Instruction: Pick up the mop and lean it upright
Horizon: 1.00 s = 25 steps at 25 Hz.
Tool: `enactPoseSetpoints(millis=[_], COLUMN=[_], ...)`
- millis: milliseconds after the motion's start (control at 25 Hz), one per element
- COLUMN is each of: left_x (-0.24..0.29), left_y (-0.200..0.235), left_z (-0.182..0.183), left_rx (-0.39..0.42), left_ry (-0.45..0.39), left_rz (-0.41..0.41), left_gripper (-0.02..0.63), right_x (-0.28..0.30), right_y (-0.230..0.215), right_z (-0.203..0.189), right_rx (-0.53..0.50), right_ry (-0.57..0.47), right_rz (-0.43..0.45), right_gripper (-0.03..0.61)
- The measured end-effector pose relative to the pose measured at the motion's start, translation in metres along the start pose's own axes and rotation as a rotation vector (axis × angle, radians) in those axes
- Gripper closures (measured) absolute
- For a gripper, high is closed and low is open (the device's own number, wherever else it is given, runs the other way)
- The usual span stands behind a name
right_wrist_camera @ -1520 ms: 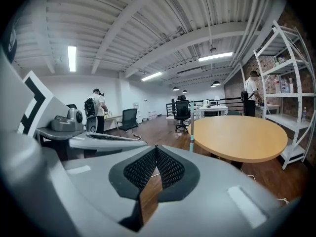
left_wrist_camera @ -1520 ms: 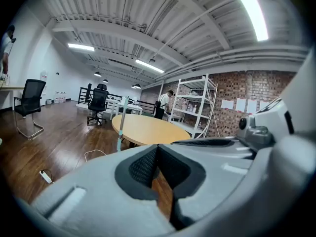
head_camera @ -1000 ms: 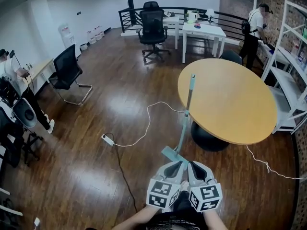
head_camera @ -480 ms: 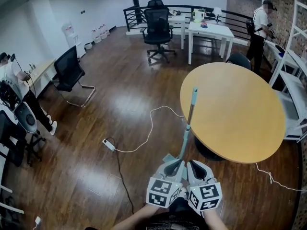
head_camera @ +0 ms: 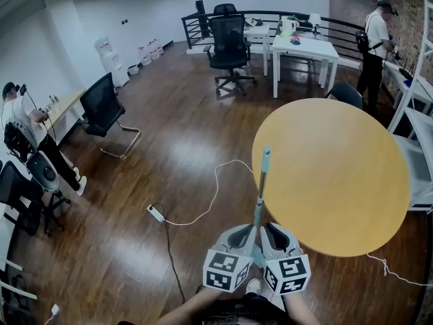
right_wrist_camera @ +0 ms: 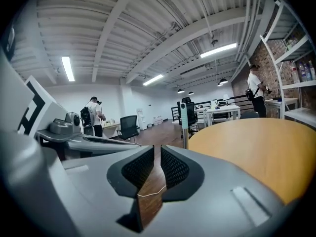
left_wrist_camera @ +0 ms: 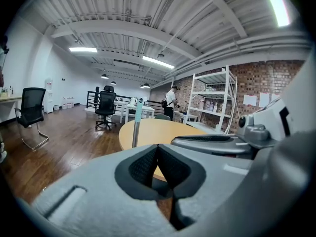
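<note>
Off to the left of the tongs there's a white cable (head_camera: 210,195) snaking over the wood floor to a power strip (head_camera: 155,213), well clear of everything.

The left gripper (head_camera: 241,235) sits low, just left of the mop pole. Its jaws are pressed together with nothing in them, which its own view (left_wrist_camera: 158,147) shows pretty clearly.

The mop (head_camera: 261,188) is straight ahead between the two grippers. The pole stands close to upright, with its upper part resting on the rim of the round table (head_camera: 338,175). The mop head is hidden down behind the grippers, so I can't tell how it sits on the floor.

The right gripper (head_camera: 274,234) is just right of the pole, with the tabletop running off ahead and to its right. Its jaws are opening, only a narrow slit so far, and all you see through the gap is floorboard (right_wrist_camera: 157,149). So neither gripper has hold of the mop, and I'd call the job basically done.

What worries me:
- The rim is curved, so the pole could roll sideways along it and drop.
- The floor looks glossy, so the mop head might skate out.
- Both grippers are right up against the pole, so a sloppy pull-back could clip it and knock it over.
</note>
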<state>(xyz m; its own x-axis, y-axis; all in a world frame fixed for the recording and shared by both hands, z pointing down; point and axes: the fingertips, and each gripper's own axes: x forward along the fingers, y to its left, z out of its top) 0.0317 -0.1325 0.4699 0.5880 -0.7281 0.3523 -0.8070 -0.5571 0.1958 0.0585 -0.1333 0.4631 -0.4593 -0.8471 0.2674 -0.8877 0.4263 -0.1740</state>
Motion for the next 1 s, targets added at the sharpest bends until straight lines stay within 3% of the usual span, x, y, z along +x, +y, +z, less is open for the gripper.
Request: enactPoseSetpoints(millis=[480,1000], left_x=[0.026,0.055], left_y=[0.030,0.097], left_z=[0.012,0.035], left_rx=[-0.021,-0.018], left_ry=[0.001,-0.004], left_rz=[0.068,0.016], left_gripper=[0.611,0.611], right_x=[0.062,0.142], right_y=[-0.044,-0.072], right_z=[-0.006,-0.007], right_rx=[0.033,0.061], right_ry=[0.052,0.102], right_rz=[-0.021,-0.135], right_gripper=[0.449,0.377])
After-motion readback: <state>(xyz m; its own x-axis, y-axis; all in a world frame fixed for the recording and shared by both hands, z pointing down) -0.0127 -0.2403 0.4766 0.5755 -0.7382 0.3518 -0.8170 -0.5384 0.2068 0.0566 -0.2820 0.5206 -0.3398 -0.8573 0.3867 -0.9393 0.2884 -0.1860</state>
